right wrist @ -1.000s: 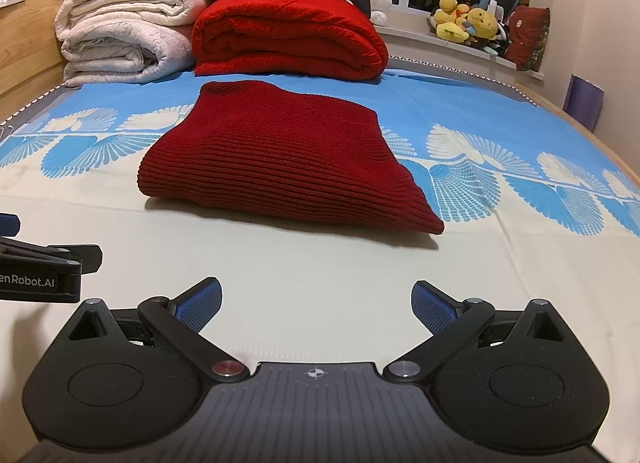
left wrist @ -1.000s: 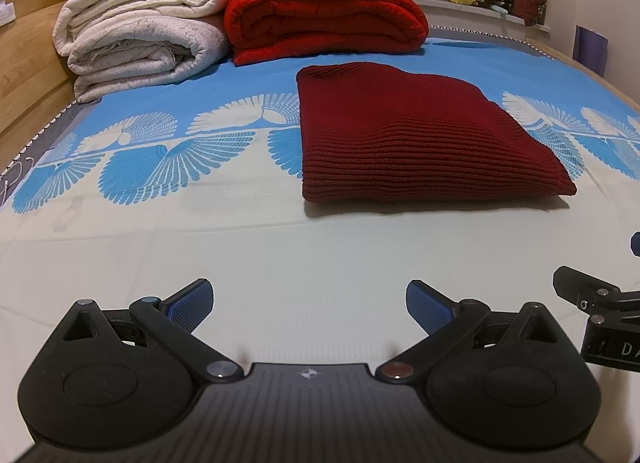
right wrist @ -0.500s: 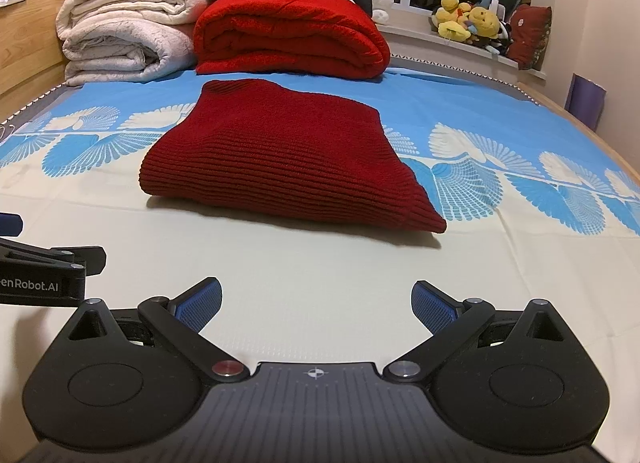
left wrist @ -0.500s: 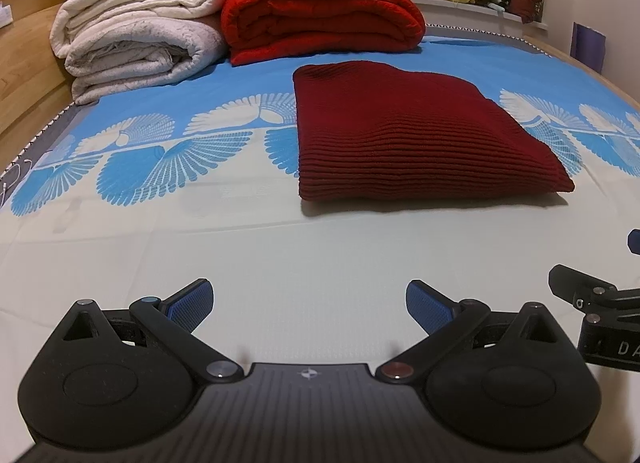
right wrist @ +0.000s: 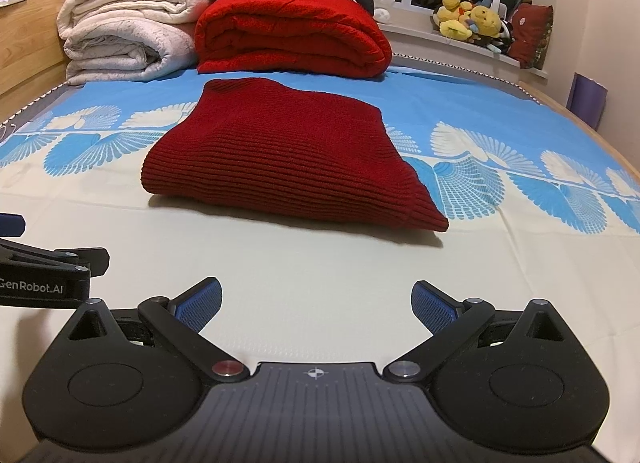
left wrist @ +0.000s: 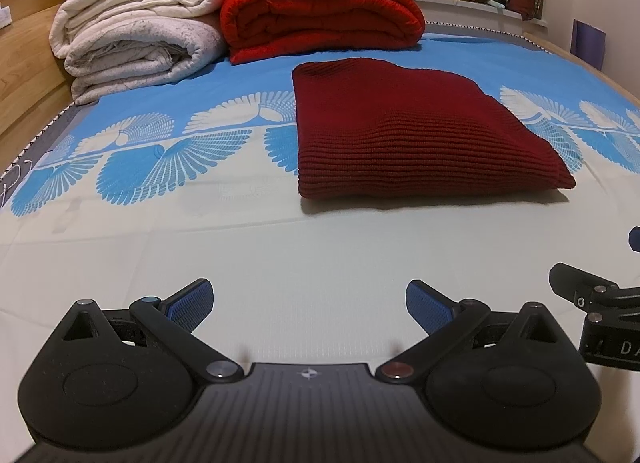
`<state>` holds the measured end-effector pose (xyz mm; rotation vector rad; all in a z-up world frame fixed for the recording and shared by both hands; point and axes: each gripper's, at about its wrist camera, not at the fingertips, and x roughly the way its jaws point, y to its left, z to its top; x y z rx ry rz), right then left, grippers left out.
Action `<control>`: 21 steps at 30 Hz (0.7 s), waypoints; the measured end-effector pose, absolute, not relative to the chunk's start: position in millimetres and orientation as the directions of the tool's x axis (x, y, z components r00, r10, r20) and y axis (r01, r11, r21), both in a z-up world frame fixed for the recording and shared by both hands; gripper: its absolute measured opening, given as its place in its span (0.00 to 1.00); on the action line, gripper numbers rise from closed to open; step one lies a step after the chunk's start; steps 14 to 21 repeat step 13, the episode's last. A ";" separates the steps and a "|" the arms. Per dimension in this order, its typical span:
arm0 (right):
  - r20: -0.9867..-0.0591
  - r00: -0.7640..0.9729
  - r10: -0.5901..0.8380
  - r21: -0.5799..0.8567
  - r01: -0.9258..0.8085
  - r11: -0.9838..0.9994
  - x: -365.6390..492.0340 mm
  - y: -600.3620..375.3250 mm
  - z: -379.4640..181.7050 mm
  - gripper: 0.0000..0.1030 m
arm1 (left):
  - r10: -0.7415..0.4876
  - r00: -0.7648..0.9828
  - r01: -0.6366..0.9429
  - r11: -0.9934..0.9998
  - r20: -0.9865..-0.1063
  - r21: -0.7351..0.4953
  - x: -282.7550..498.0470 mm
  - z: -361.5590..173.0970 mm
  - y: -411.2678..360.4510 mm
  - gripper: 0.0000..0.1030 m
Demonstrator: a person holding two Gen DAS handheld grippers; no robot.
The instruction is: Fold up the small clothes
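A dark red ribbed knit garment [left wrist: 416, 131] lies folded into a flat rectangle on the bed sheet [left wrist: 280, 255]; it also shows in the right wrist view [right wrist: 288, 159]. My left gripper [left wrist: 310, 301] is open and empty, low over the cream part of the sheet, short of the garment's near edge. My right gripper [right wrist: 316, 301] is open and empty too, beside the left one and equally short of the garment. Each gripper's body shows at the edge of the other's view: the right one [left wrist: 600, 315] and the left one [right wrist: 44, 275].
A folded bright red blanket [left wrist: 320, 15] and a stack of cream and white bedding [left wrist: 136, 39] lie behind the garment. A wooden headboard [left wrist: 24, 63] runs along the left. Plush toys [right wrist: 472, 19] sit on the window sill at the back right.
Both grippers have drifted slightly; the garment sits a little lower and closer in the views. Both stay open and empty, and the garment has not moved on the sheet.
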<state>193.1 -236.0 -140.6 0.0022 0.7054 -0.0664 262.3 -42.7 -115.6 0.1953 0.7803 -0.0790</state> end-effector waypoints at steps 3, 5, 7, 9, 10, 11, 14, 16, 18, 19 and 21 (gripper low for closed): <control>-0.647 0.760 -0.061 -0.020 0.063 0.998 193.1 -236.0 -140.4 0.98 | 0.008 0.708 0.138 0.979 -0.706 0.149 262.6 -116.3 -42.2 1.00; -0.648 0.759 -0.060 -0.020 0.062 0.998 192.9 -235.5 -140.6 0.97 | 0.008 0.707 0.138 0.979 -0.707 0.150 262.8 -116.9 -42.0 1.00; -0.648 0.759 -0.058 -0.020 0.060 0.998 192.9 -236.7 -140.6 0.98 | 0.007 0.707 0.140 0.979 -0.707 0.149 262.8 -117.1 -41.8 1.00; -0.649 0.759 -0.056 -0.020 0.056 0.998 192.3 -236.6 -141.0 0.98 | 0.003 0.707 0.144 0.979 -0.707 0.148 262.9 -117.5 -42.2 1.00; -0.649 0.759 -0.054 -0.021 0.053 0.998 192.0 -236.1 -141.2 0.98 | 0.002 0.706 0.144 0.979 -0.708 0.147 262.8 -117.6 -42.1 1.00; -0.648 0.760 -0.052 -0.021 0.050 0.999 191.6 -235.7 -141.1 0.98 | 0.002 0.705 0.144 0.979 -0.709 0.146 262.1 -117.7 -42.4 1.00; -0.647 0.761 -0.049 -0.020 0.046 0.999 190.9 -235.9 -140.4 0.98 | -0.001 0.705 0.143 0.979 -0.709 0.142 261.7 -117.7 -42.8 1.00; -0.647 0.761 -0.049 -0.020 0.046 0.999 190.9 -235.9 -140.4 0.98 | -0.001 0.705 0.143 0.979 -0.709 0.142 261.7 -117.7 -42.8 1.00; -0.647 0.761 -0.049 -0.020 0.046 0.999 190.9 -235.9 -140.4 0.98 | -0.001 0.705 0.143 0.979 -0.709 0.142 261.7 -117.7 -42.8 1.00; -0.647 0.761 -0.049 -0.020 0.046 0.999 190.9 -235.9 -140.4 0.98 | -0.001 0.705 0.143 0.979 -0.709 0.142 261.7 -117.7 -42.8 1.00; -0.647 0.761 -0.049 -0.020 0.046 0.999 190.9 -235.9 -140.4 0.98 | -0.001 0.705 0.143 0.979 -0.709 0.142 261.7 -117.7 -42.8 1.00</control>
